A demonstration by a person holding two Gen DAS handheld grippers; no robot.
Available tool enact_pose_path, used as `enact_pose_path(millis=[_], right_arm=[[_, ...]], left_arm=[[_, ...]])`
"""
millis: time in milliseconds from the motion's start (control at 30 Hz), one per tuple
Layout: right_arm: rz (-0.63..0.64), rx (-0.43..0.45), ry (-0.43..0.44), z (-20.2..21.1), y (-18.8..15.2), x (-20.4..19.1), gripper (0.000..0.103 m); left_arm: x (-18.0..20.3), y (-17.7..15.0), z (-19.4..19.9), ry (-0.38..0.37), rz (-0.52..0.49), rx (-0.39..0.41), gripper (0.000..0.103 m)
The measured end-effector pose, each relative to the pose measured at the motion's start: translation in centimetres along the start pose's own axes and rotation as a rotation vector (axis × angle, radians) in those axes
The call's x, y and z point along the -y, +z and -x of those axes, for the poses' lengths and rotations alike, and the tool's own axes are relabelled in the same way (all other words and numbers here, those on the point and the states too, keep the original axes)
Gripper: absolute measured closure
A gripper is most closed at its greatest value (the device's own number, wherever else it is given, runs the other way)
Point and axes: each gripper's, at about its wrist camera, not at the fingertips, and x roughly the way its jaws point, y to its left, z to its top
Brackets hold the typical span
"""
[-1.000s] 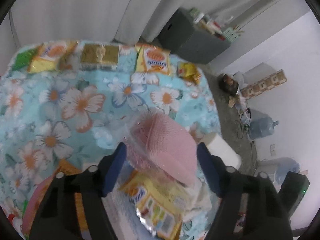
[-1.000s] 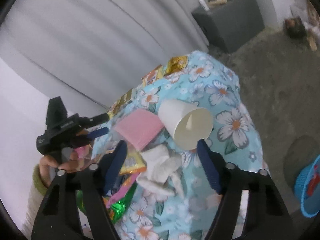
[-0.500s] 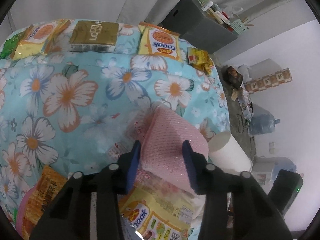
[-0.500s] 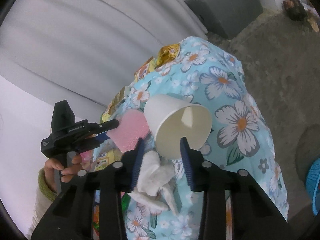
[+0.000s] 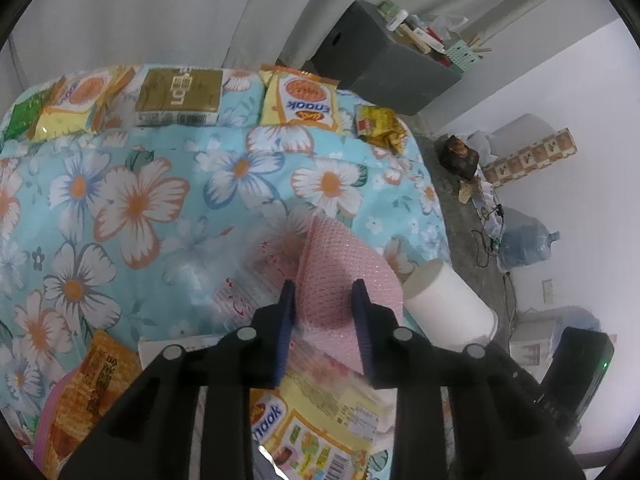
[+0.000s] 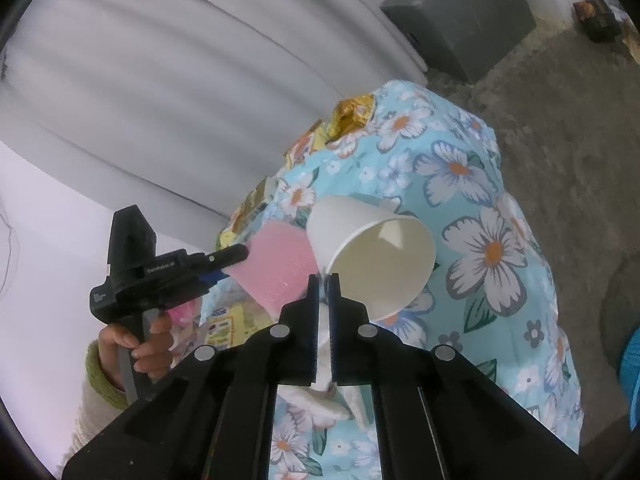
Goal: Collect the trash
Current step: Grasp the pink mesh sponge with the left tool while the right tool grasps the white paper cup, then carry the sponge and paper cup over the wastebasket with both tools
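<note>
My left gripper [image 5: 323, 294] is shut on a pink textured packet [image 5: 340, 276] in clear plastic, held just above the floral tablecloth [image 5: 160, 184]. The same packet [image 6: 276, 264] and the left gripper [image 6: 218, 266] show in the right wrist view. My right gripper [image 6: 325, 282] is shut on the rim of a white paper cup [image 6: 376, 252], tilted with its mouth toward the camera. The cup also shows in the left wrist view [image 5: 448, 304]. A crumpled white tissue [image 6: 324, 396] lies under the right gripper.
Snack wrappers lie along the far table edge: a yellow Enaak packet [image 5: 300, 100], a gold packet [image 5: 180, 94], a small yellow wrapper [image 5: 380, 126]. Another Enaak wrapper [image 5: 316, 432] and an orange packet [image 5: 84, 400] lie near me. A blue bin [image 6: 630, 356] and a grey cabinet [image 6: 468, 20] stand on the floor.
Both grippers closed: the left on the pink packet, the right on the cup's rim. The cup has tipped up off the table toward the camera.
</note>
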Motion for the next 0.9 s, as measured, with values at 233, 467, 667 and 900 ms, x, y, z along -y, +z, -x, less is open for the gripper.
enact_pose_path(millis=[233,467,667,900], right_arm=[[0.035,0.042,-0.01,1.7,0.2,-1.4,0.102],[0.066,0.068,-0.012,3.4,-0.1,-2.7,0.103],[0.046,0.068,-0.009,4.2,-0.2,-3.3,0.099],[0.01,0.029,-0.038,3.1,-0.3,-2.7,0.059]], left_arm=[[1.3,-0.7,2.5,-0.008,-0.062,0.07,0.078],[2.5,-1.7,5.7,-0.034,-0.085,0.137,0.078],[3.6,-3.2,8.6,-0.026,-0.132,0.189,0.078],[3.8,-4.3,9.8,-0.009,-0.157,0.205,0.078]])
